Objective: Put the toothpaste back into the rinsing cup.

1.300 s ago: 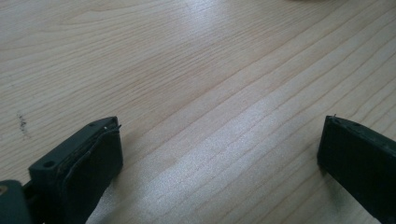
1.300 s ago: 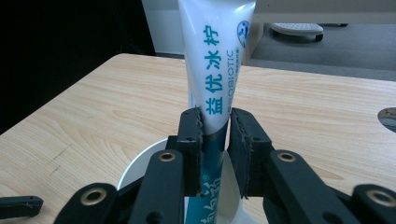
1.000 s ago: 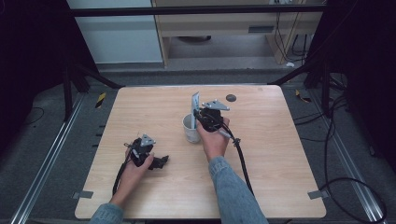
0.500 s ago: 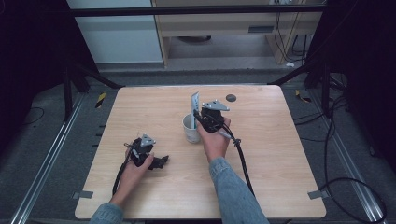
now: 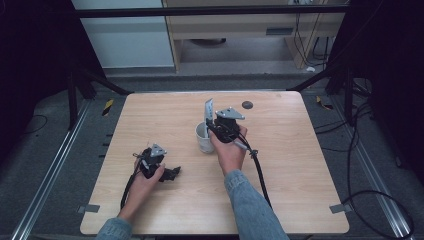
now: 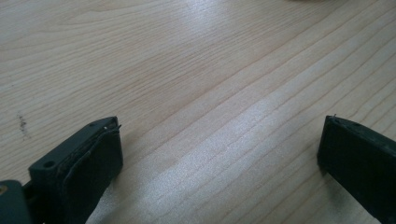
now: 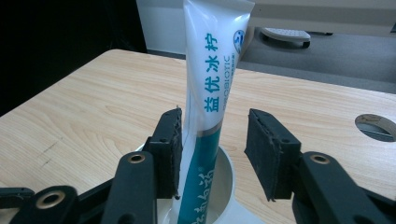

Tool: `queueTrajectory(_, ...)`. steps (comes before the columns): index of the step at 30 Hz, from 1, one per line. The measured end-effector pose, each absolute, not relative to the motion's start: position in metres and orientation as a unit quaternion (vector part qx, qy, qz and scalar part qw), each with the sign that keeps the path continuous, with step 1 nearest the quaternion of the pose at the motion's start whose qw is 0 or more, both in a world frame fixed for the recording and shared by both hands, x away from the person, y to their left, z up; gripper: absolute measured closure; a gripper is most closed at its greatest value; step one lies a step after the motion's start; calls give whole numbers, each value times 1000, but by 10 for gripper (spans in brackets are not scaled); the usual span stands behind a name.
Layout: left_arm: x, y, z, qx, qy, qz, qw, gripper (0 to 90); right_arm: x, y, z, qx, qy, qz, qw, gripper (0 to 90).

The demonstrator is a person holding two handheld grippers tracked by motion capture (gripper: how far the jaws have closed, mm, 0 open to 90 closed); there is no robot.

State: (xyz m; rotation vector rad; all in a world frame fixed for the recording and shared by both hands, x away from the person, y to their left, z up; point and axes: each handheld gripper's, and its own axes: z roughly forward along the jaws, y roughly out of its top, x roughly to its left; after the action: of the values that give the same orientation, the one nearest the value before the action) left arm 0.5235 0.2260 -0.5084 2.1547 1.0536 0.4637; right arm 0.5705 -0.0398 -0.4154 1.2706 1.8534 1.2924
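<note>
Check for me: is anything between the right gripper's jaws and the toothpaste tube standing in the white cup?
Nothing visible. The toothpaste tube stands in the white cup between the right gripper jaws, which have just been opening: one pad sits beside the tube, the other stands clear.

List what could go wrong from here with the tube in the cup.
The tube stands tall in the cup, top-heavy, so it could lean and tip the cup. The right gripper has just been opening; its left finger sits against the tube, the other apart, so pulling back could drag the tube along.
</note>
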Motion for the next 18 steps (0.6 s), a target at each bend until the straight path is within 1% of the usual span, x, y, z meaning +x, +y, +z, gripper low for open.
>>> queueTrajectory(7,524,226,-508,829,405,178,342,0,567,-39,-409,467,697,467,277,501)
queueTrajectory(12,524,226,-508,829,405,179,342,0,564,-39,-405,463,706,458,277,428)
queueTrajectory(15,523,226,-508,829,405,178,342,0,562,-39,-403,463,712,455,268,383)
queueTrajectory(18,524,226,-508,829,405,179,342,0,560,-40,-399,459,722,445,265,352)
